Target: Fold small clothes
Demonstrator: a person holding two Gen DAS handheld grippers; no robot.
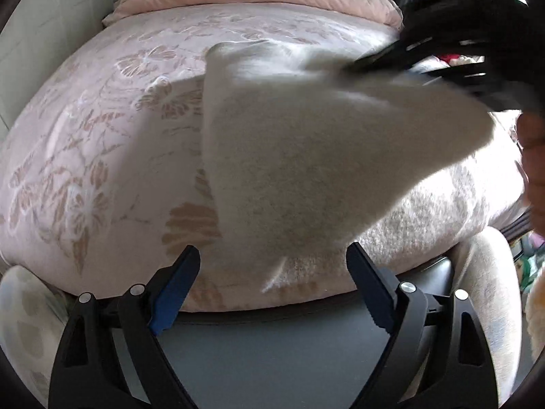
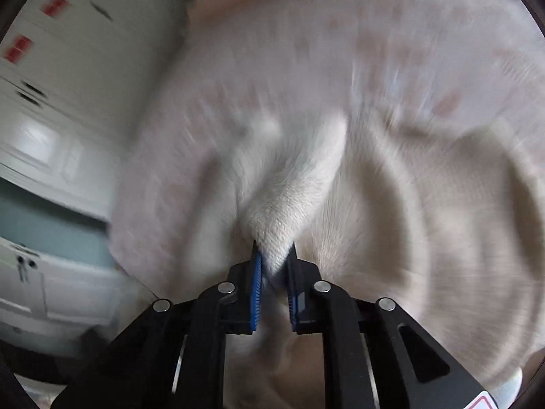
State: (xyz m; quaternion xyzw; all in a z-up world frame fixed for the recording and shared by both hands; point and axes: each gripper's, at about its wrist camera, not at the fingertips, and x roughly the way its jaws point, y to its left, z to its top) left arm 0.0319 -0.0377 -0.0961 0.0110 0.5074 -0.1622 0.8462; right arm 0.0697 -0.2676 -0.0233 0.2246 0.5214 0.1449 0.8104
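Left gripper (image 1: 272, 262) low at the bed's near edge, jaws spread wide, grasping nothing. White garment (image 1: 306, 156) lifted above the floral blanket (image 1: 85, 136), draping toward that edge. Right gripper (image 2: 274, 255) raised at right, clenched on the garment's bunched fold; view blurred.

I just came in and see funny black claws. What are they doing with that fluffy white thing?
A person is folding a small white fuzzy cloth on a pink flowered blanket. The right tongs are pinched shut on one edge of it and lifting it up, in a blur of motion. The left tongs are wide open, holding nothing, near the bed's edge.
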